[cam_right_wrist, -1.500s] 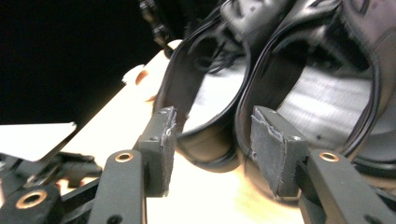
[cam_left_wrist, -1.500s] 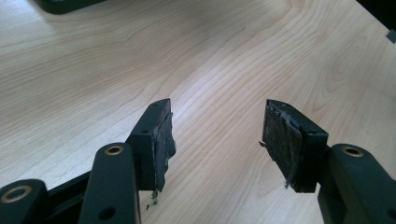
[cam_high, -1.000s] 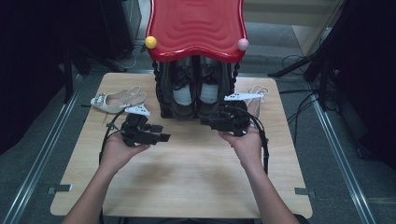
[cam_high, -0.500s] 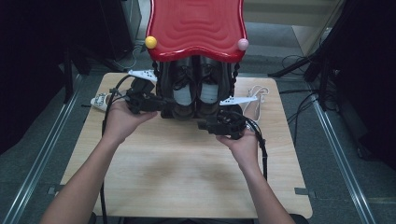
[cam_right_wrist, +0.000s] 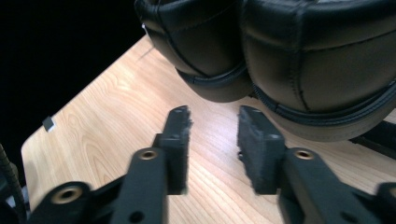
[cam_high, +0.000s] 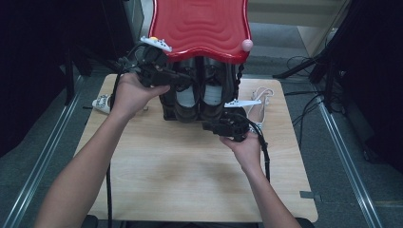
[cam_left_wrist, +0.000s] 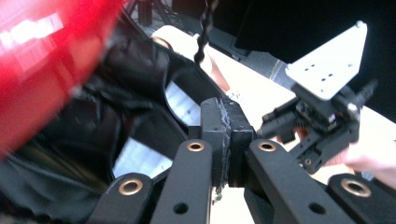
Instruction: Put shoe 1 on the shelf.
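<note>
A pair of black leather shoes (cam_high: 199,100) stands under a red wavy shelf (cam_high: 199,23) at the back of the wooden table (cam_high: 190,166). My left gripper (cam_high: 186,81) is raised at the shelf's left side, level with the shoes' openings. Its jaws are shut, pads (cam_left_wrist: 217,130) pressed together with nothing between them. My right gripper (cam_high: 210,126) lies low on the table, pointing at the shoe toes (cam_right_wrist: 299,70). Its jaws have just been closing but stand open with bare wood in the gap (cam_right_wrist: 212,126). The right gripper (cam_left_wrist: 322,121) is also seen from the left gripper view.
One white sandal (cam_high: 101,102) lies left of the rack and another (cam_high: 259,102) to its right. A pink ball (cam_high: 247,45) caps the shelf's right corner. Metal rails run along both table sides. Cables trail on the floor at the right.
My left hand has risen from the table's front to the shelf's left side and its jaws have shut. The right gripper stayed by the shoe toes.
</note>
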{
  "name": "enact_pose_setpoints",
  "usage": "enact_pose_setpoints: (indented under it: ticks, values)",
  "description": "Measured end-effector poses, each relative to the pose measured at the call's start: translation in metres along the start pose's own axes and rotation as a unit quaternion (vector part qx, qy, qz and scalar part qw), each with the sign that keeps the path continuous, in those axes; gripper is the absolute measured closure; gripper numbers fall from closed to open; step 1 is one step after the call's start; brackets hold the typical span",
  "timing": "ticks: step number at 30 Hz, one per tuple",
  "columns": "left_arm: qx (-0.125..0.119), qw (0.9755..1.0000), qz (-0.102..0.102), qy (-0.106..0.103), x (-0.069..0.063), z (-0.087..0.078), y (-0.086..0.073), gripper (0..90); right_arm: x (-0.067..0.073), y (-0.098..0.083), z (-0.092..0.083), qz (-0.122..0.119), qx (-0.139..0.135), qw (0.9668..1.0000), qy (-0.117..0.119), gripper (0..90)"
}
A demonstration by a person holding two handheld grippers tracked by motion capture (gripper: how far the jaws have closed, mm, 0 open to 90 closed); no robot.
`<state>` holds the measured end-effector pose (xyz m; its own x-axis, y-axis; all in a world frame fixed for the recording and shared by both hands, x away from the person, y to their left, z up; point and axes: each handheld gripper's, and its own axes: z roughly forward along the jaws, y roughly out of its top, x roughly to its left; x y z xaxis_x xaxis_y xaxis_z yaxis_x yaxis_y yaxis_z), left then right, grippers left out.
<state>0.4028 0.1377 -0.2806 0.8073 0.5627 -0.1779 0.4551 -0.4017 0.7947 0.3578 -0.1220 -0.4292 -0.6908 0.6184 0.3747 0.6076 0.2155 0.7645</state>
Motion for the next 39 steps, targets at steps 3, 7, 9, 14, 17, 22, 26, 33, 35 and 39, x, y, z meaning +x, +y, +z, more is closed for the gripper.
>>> enact_pose_setpoints:
  ticks: [3,7,9,14,17,22,26,33,35,39]
  values:
    - [-0.006,1.0,0.005,0.0,0.001,-0.001,0.017,89.6,-0.003,0.001,0.0,0.009,-0.001,0.9999,0.005,68.6]
    - [-0.01,0.9999,0.011,0.008,0.0,0.001,0.04,89.6,-0.006,0.0,0.0,0.011,-0.001,0.9999,0.008,73.7]
    - [-0.007,0.9997,0.02,0.014,-0.001,0.003,0.054,89.6,-0.007,0.0,0.0,0.013,-0.002,0.9999,0.007,78.2]
    - [-0.011,0.9994,0.023,0.022,0.003,0.01,0.076,89.6,-0.011,0.0,0.001,0.004,-0.001,1.0,0.003,89.0]
    - [-0.011,0.9994,0.022,0.025,0.009,0.015,0.083,89.6,-0.013,0.001,0.003,0.002,-0.003,1.0,0.002,90.0]
    - [-0.011,0.9995,0.008,0.027,0.019,0.022,0.086,89.6,-0.016,0.003,0.006,0.001,-0.004,1.0,-0.007,90.0]
    - [-0.007,0.9996,0.006,0.028,0.027,0.03,0.087,89.7,-0.02,0.005,0.006,0.009,-0.006,0.9999,-0.003,90.0]
    - [-0.014,0.9994,0.011,0.029,0.027,0.034,0.089,89.9,-0.018,0.005,0.007,0.002,-0.013,0.9998,-0.012,90.0]
    - [-0.01,0.9992,0.01,0.036,0.028,0.035,0.091,89.8,-0.018,0.005,0.008,0.004,-0.017,0.9997,-0.015,90.0]
    - [0.0,0.9992,0.006,0.039,0.031,0.039,0.094,89.9,-0.02,0.007,0.009,0.008,-0.018,0.9997,-0.013,90.0]
